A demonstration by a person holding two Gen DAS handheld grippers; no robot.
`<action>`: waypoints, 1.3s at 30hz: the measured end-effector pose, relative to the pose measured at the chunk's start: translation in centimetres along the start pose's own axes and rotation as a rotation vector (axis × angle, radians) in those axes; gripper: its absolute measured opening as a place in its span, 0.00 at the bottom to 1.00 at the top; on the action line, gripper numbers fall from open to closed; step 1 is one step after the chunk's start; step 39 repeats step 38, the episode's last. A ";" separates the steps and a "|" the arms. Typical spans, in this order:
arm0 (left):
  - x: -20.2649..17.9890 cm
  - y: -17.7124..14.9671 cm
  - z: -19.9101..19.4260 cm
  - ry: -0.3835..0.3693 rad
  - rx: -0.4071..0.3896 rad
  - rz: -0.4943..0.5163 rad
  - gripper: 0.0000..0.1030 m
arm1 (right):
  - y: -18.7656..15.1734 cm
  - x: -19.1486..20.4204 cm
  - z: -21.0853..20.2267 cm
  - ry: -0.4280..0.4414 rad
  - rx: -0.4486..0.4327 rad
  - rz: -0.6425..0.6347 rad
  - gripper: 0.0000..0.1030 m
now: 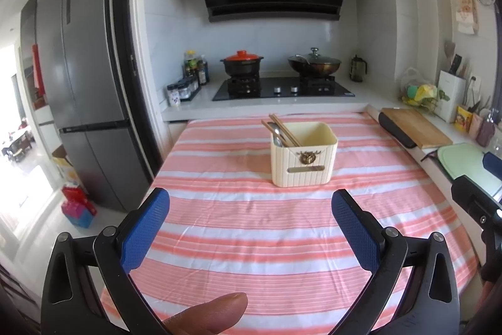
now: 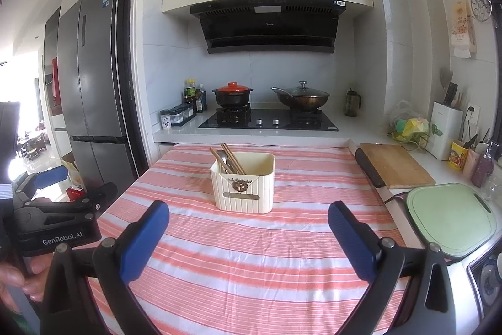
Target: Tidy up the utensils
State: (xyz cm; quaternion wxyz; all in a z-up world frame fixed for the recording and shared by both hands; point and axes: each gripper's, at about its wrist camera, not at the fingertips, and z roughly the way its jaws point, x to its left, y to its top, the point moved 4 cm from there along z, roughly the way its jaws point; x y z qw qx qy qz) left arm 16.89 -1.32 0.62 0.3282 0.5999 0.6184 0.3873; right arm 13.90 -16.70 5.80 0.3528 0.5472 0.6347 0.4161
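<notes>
A cream ribbed utensil holder [image 1: 303, 160] [image 2: 243, 186] stands on the pink-and-white striped cloth [image 1: 251, 225] [image 2: 251, 256]. Brown chopsticks [image 1: 285, 130] [image 2: 232, 158] and a metal spoon [image 1: 276, 135] [image 2: 223, 159] lean in its left side. My left gripper [image 1: 251, 209] hovers open over the cloth, well short of the holder, nothing between its blue pads. My right gripper [image 2: 248, 220] is open too, just short of the holder and empty. The left gripper [image 2: 51, 175] also shows at the left edge of the right wrist view, held by a hand [image 2: 18, 281].
A wooden cutting board [image 1: 411, 127] [image 2: 397, 167] and a green board [image 2: 451, 218] lie on the counter to the right. Behind the table is a stove [image 1: 282, 88] with a red-lidded pot [image 1: 242, 63] and a wok [image 1: 313, 63]. A grey fridge [image 1: 84, 77] stands left.
</notes>
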 end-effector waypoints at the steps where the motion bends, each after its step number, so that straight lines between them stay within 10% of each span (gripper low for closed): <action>1: -0.1 0.0 0.0 -0.002 -0.001 0.001 1.00 | 0.0 0.0 0.0 -0.002 0.000 0.000 1.00; 39: 0.3 0.3 0.3 -0.014 -0.016 -0.032 1.00 | -0.5 -0.2 0.7 -0.023 0.029 -0.035 1.00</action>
